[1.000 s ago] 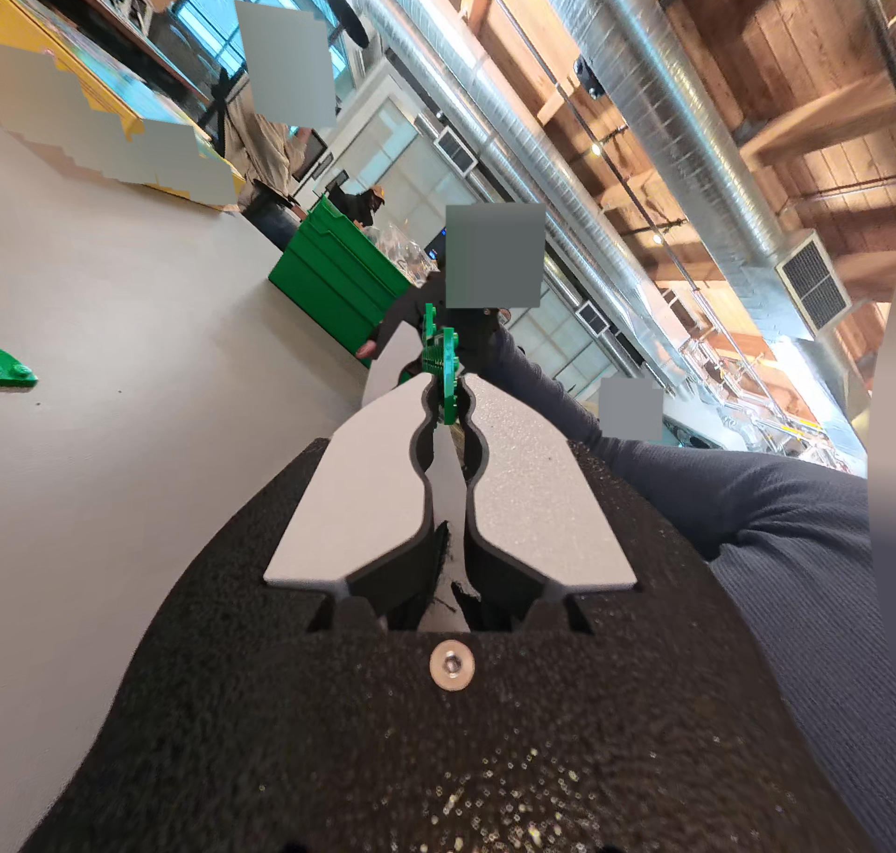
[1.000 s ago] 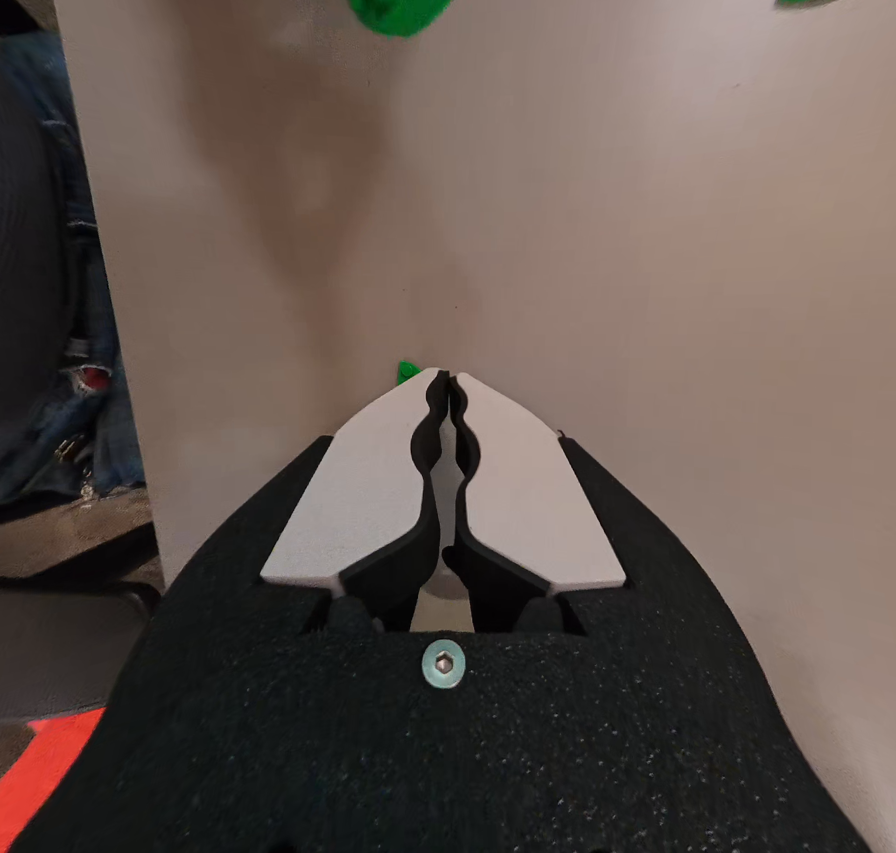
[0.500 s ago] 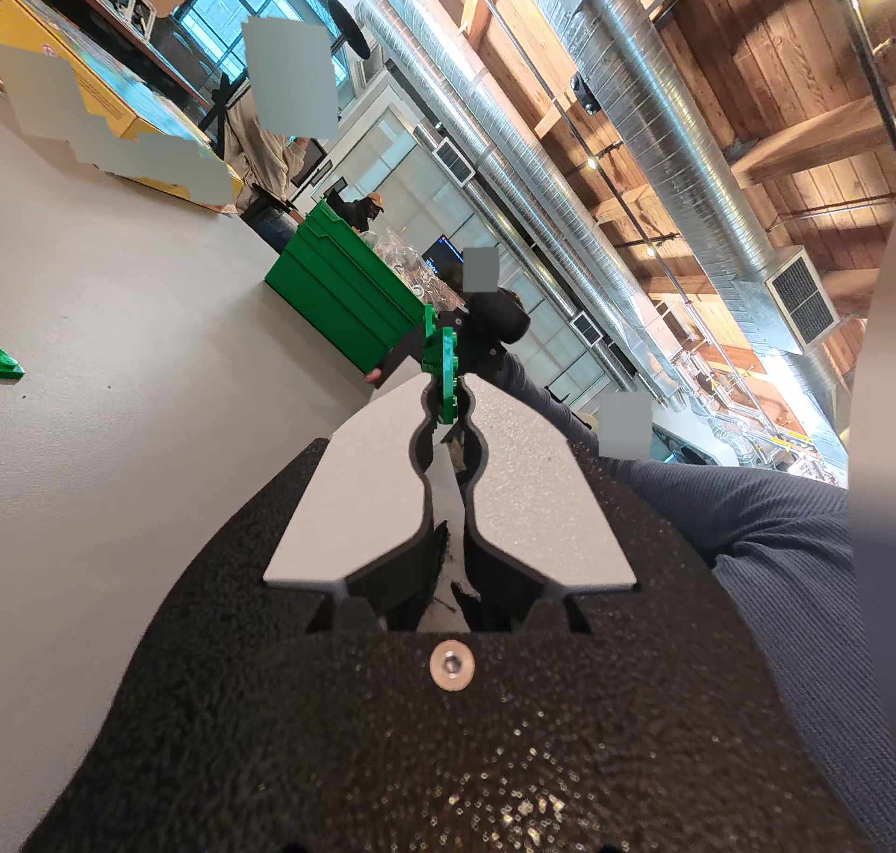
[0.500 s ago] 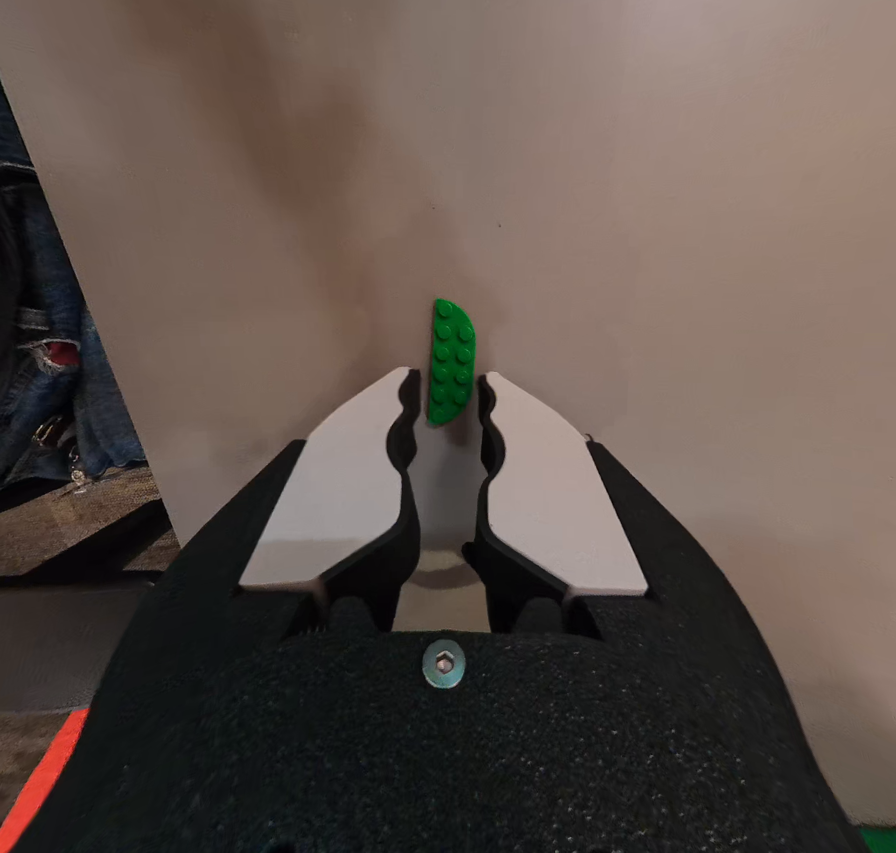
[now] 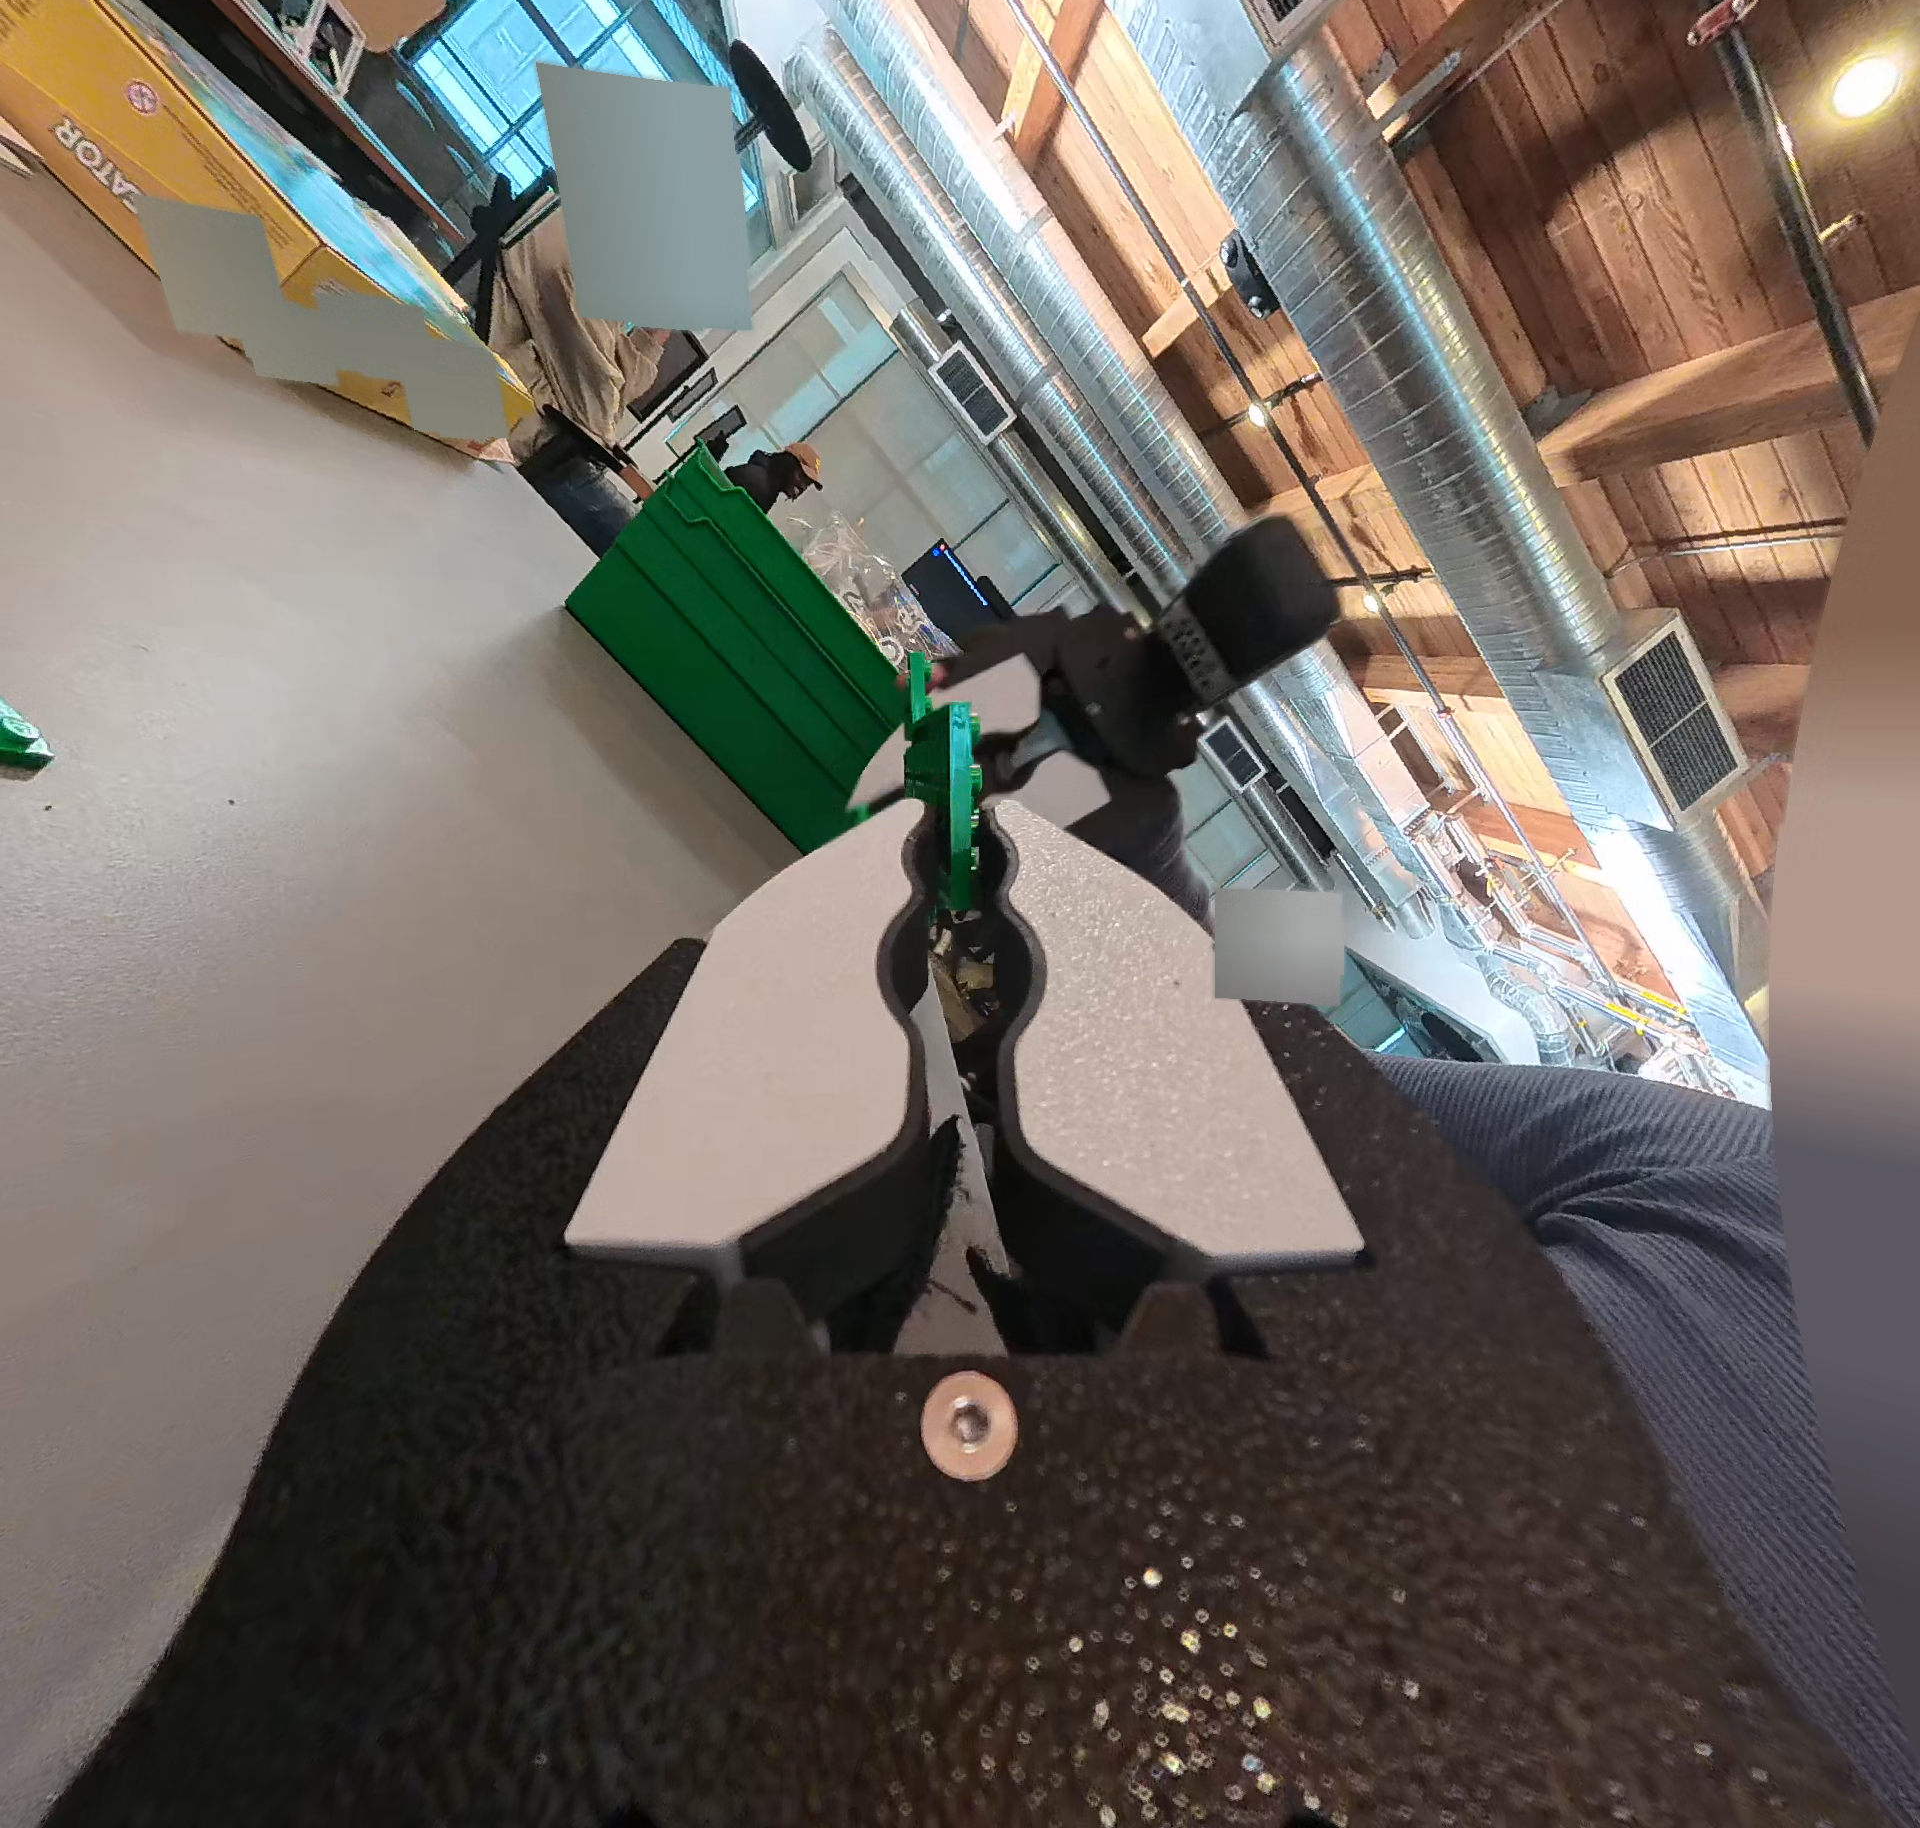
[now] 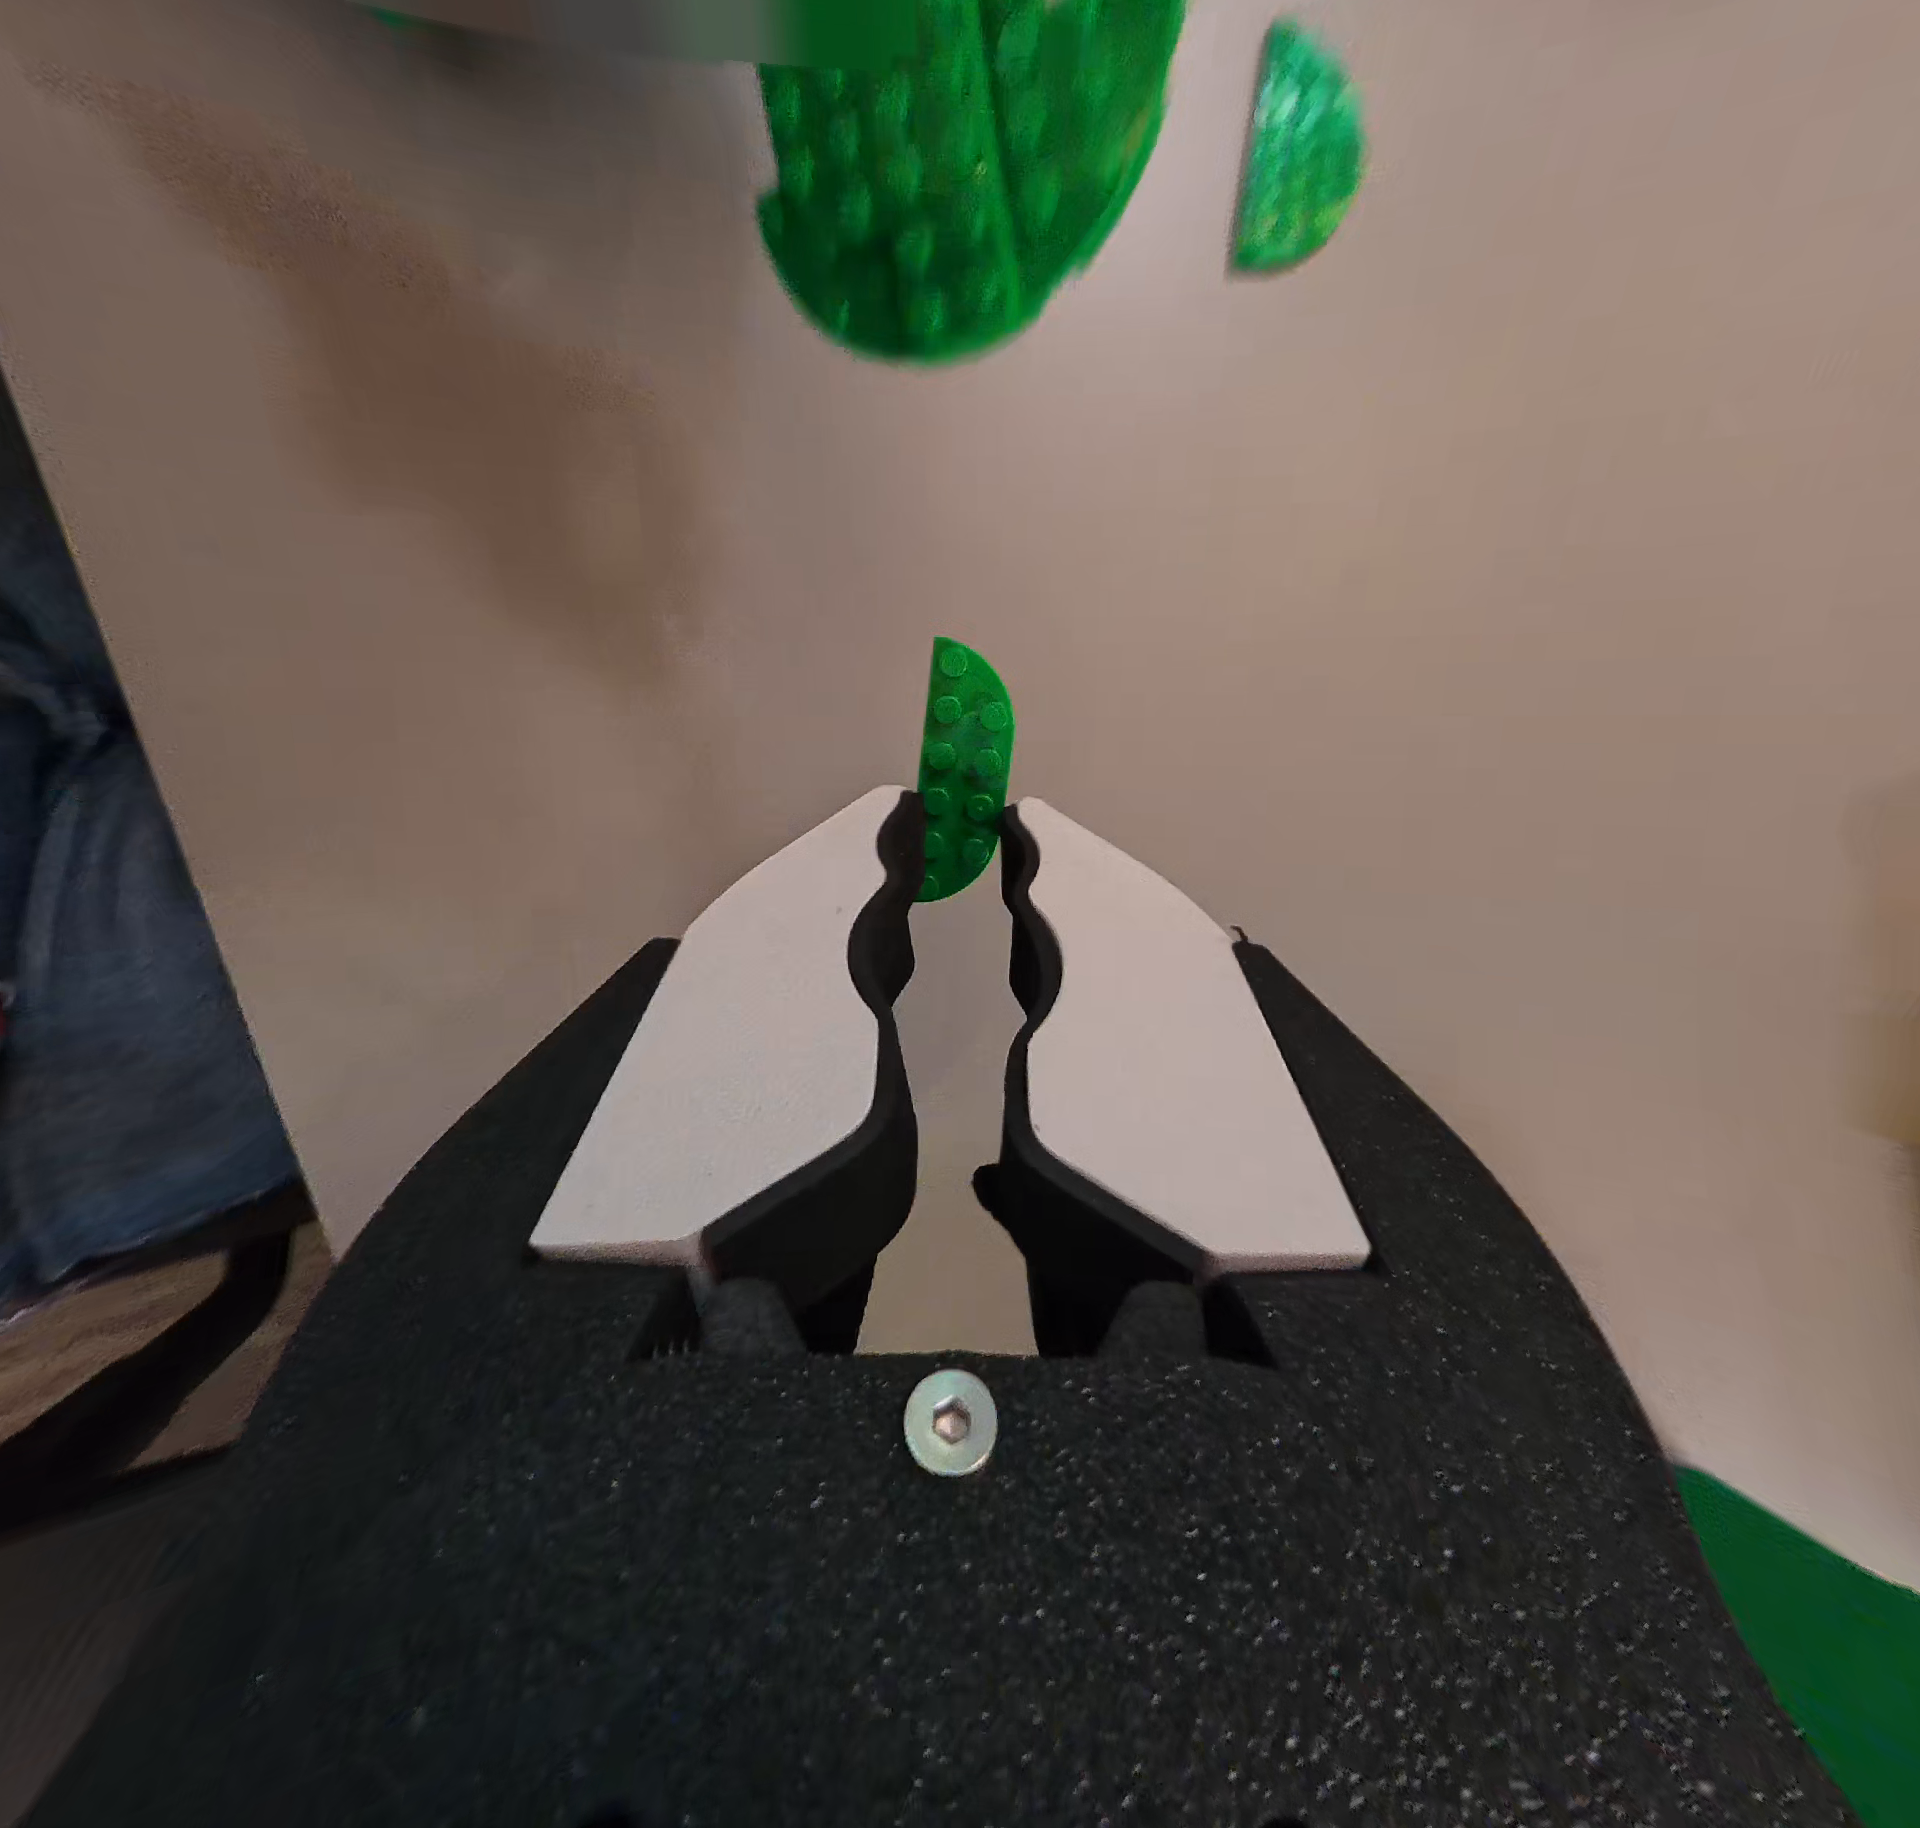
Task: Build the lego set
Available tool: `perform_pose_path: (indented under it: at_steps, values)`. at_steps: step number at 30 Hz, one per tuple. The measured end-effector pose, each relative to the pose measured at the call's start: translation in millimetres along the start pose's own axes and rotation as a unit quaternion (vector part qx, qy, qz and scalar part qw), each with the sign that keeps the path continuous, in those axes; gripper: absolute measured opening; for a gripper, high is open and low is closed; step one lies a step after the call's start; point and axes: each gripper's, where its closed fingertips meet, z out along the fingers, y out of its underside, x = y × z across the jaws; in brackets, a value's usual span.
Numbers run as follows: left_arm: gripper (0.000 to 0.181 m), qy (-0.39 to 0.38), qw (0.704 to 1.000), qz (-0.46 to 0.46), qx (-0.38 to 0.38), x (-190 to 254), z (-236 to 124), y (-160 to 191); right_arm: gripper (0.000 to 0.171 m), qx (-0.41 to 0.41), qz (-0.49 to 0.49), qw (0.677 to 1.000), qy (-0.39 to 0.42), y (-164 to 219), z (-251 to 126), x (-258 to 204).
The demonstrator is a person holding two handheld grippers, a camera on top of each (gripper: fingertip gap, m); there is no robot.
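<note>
Right claw [image 6: 958, 817], which half a second ago sat parted around the small green half-round plate [image 6: 962, 770] on the counter [image 6: 1455, 635], now pinches it between its tips. Left claw [image 5: 951, 822] stays clenched on the green plate assembly [image 5: 948, 781], held edge-on; the right claw has newly come into view just beyond it. A blurred green assembly and another half-round plate [image 6: 1294, 152] lie far on the counter.

Half-round lego plate [image 6: 961, 770] bright green, studded; leaf-shaped lego assembly [image 6: 966, 147] same green. Bin [image 5: 738, 677] darker green. Box [image 5: 156, 147] yellow. Table [image 6: 1455, 635] beige.
</note>
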Motion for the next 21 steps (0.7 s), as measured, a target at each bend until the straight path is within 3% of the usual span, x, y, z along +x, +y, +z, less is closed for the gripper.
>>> perform_pose_path:
  at_steps: [5, 9, 21]
  values:
    - [0.006, -0.001, 1.0, -0.005, 0.003, -0.5, 0.3, 0.3, 0.014, 0.034, -0.051, 0.996, 0.063, -53.2, -26.4, 11.5]
    - [0.006, 0.0, 1.0, -0.007, 0.007, -0.9, -0.1, -0.3, 0.014, 0.03, -0.101, 0.992, 0.077, -87.4, -24.1, 5.6]
    - [0.006, 0.006, 1.0, 0.013, 0.003, 3.7, 0.3, 1.3, 0.014, -0.045, -0.197, 0.972, 0.121, -106.6, 4.0, 5.0]
